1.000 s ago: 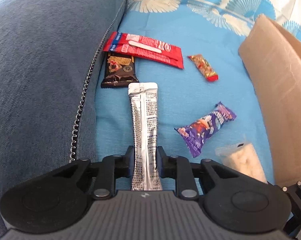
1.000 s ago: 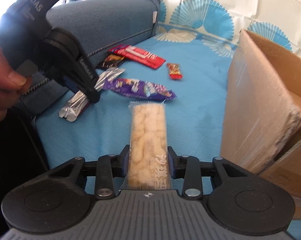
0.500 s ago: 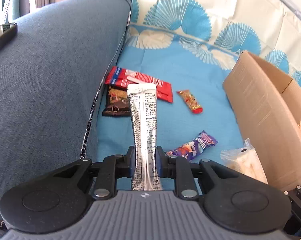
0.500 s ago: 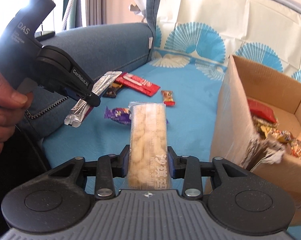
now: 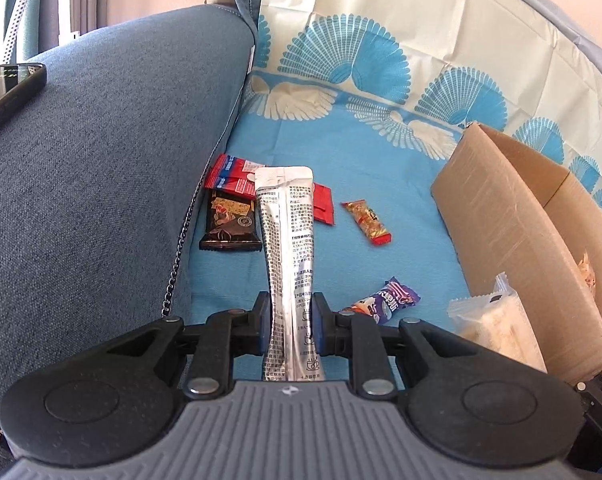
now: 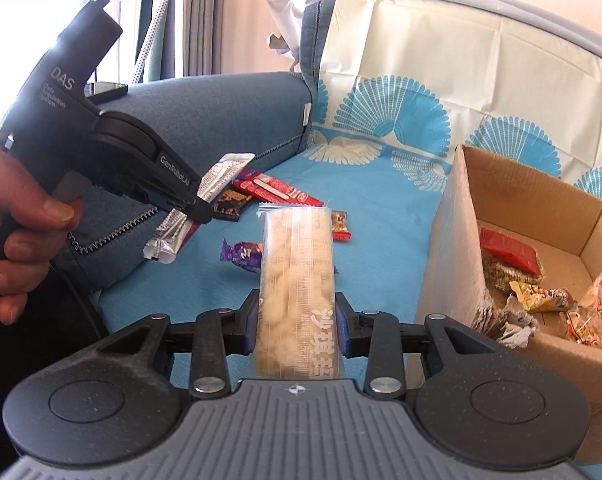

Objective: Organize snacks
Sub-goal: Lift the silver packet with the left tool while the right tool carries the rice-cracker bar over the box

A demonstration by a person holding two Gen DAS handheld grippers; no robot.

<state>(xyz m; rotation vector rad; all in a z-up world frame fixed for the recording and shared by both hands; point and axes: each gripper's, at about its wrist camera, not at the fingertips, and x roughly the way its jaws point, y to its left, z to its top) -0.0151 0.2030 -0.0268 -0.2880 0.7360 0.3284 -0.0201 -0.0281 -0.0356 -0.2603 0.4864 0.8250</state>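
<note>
My left gripper (image 5: 289, 326) is shut on a silver stick packet (image 5: 288, 248) and holds it above the blue sofa cover. It also shows in the right wrist view (image 6: 193, 210), at the left, with the packet (image 6: 221, 174). My right gripper (image 6: 297, 332) is shut on a clear pack of pale crispy bars (image 6: 297, 264), held left of the open cardboard box (image 6: 453, 240). That pack shows at the lower right of the left wrist view (image 5: 497, 328). The box (image 5: 513, 216) holds several snacks (image 6: 513, 258).
On the blue cover (image 5: 341, 152) lie a red packet (image 5: 231, 174), a dark brown packet (image 5: 229, 224), a small red-orange candy (image 5: 367, 222) and a purple candy (image 5: 385, 302). The sofa armrest (image 5: 101, 160) rises at the left, with a phone (image 5: 9, 88) on it.
Both grippers have risen with their packs; the sofa back and the inside of the box have come into view. The snacks on the cover have not moved.
</note>
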